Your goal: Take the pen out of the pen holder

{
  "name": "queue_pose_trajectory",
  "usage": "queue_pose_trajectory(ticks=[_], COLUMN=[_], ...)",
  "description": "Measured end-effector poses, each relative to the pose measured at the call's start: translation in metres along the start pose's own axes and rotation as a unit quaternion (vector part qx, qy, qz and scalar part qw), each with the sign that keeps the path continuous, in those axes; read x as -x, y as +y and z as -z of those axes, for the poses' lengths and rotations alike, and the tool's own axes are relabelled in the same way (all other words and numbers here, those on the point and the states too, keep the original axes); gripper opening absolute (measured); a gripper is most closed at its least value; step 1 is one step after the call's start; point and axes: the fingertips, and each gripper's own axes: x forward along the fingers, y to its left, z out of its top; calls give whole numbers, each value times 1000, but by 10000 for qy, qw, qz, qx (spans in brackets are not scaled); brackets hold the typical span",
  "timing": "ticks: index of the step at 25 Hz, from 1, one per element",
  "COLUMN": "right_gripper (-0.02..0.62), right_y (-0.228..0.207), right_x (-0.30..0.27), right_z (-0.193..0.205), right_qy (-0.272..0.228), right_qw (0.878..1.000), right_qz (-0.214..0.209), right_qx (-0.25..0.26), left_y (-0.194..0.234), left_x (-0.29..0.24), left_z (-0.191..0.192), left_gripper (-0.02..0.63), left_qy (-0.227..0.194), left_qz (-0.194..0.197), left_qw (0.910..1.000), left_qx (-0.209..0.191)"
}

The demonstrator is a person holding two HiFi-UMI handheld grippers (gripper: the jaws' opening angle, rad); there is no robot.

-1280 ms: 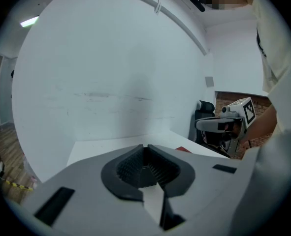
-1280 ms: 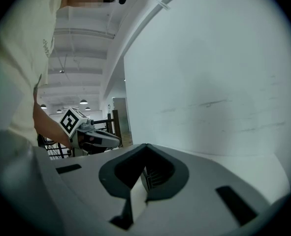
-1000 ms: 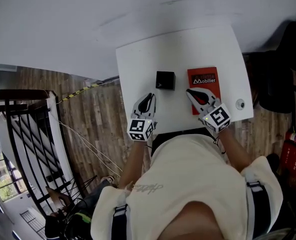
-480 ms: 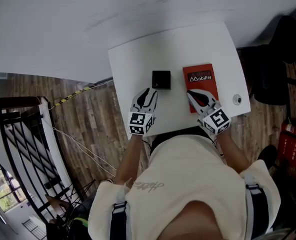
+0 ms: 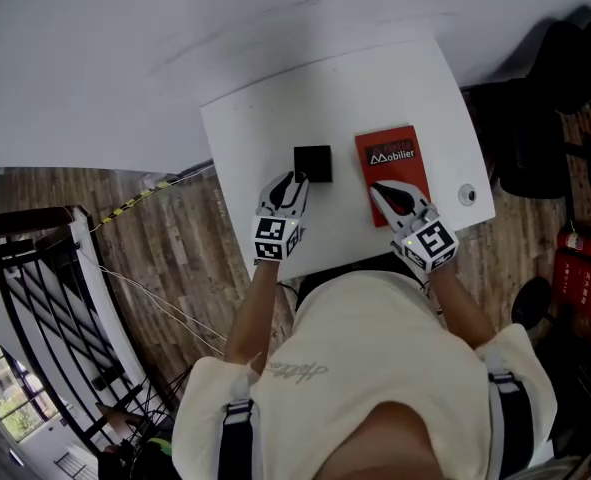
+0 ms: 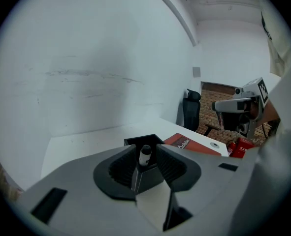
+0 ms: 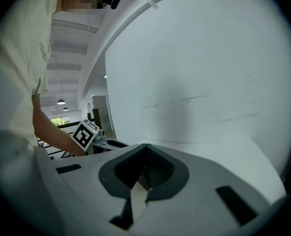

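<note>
pen (image 6: 145,154) mostly inside pen holder (image 6: 135,141), book (image 5: 388,151) partly covered

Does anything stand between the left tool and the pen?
Nothing visible does. The left tool, jaws open, points straight at the pen standing in the holder; the book lies off to its right.

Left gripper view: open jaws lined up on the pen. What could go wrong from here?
1. Only the pen's top clears the holder; the left gripper may close on the rim too and lift or tip the holder.
2. Nothing steadies the holder: the right gripper is shut over the red book, apart from it.
</note>
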Motion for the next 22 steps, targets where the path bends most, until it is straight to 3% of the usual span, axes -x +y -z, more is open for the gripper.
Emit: queue_pose_trajectory(ticks=[9, 22], right_gripper=[6, 6], right_y=[-9, -19], right_x=[-2, -2], right_z=[4, 5], right_qy=[34, -17], right_qw=[9999, 9998], right_qz=[79, 72], right_qx=[-70, -159], left_y=[-2, 3], left_x=[-20, -21], left_z=[7, 5], left_gripper=[130, 91], left_qy=[148, 123], left_qz=[114, -145], left_qw=[9998, 9997], left_qx=[-69, -179])
